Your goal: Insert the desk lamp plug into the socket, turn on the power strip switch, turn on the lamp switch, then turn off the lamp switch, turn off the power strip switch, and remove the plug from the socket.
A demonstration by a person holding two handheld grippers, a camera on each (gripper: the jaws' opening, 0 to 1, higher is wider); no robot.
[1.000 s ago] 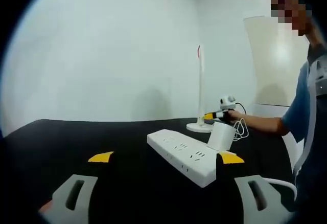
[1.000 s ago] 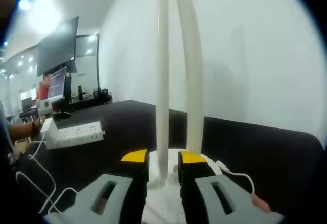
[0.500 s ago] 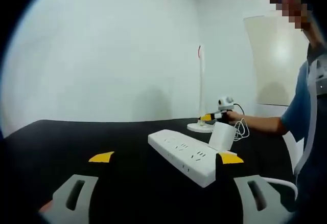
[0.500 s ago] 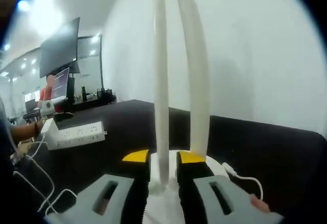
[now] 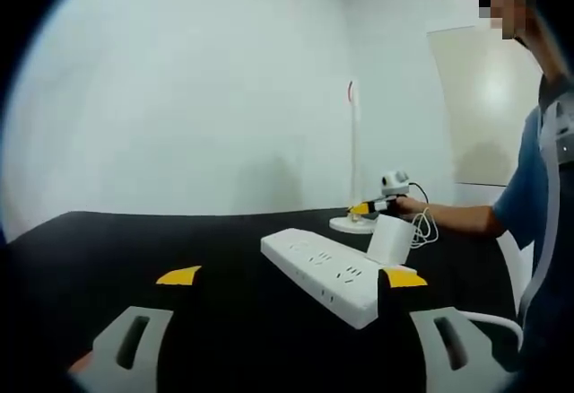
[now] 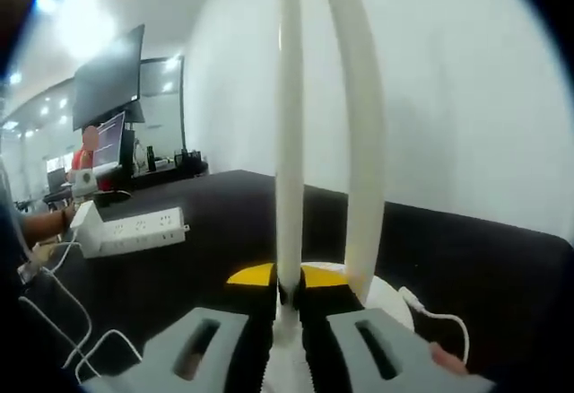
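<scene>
L gripper view: left gripper [image 5: 278, 278] is sitting low over the black table [image 5: 108, 240], jaws standing wide apart w/ nothing between them. Just ahead, the white power strip [image 5: 318, 272] is lying on the table, running diagonally. The white plug adapter [image 5: 387, 239] is standing in the strip's far end, upright. Beyond it, the desk lamp [image 5: 353, 155] is standing w/ its round base on the table near the white wall [image 5: 179, 97]. The right gripper [image 5: 369, 205] is reaching in at the lamp base, held by a person's hand [image 5: 417, 206]. White cable [image 5: 423, 228] is looping beside the adapter. Person's blue sleeve [image 5: 529, 187] is showing at the right edge.

R gripper view: at left, the power strip [image 6: 134, 231] w/ adapter [image 6: 82, 218] is lying well apart, cable [image 6: 63, 312] trailing over the table [image 6: 197, 258]. Monitor [image 6: 108, 79] is hanging in the background. Centre: right gripper [image 6: 288, 287] is closing on the lamp's thin upright pole [image 6: 289, 142], yellow tips pressing it from both sides, just above the round base [image 6: 386, 299]. The lamp's thicker arm [image 6: 354, 97] is rising just right of the pole. Small white cord [image 6: 435, 314] is lying by the base.
</scene>
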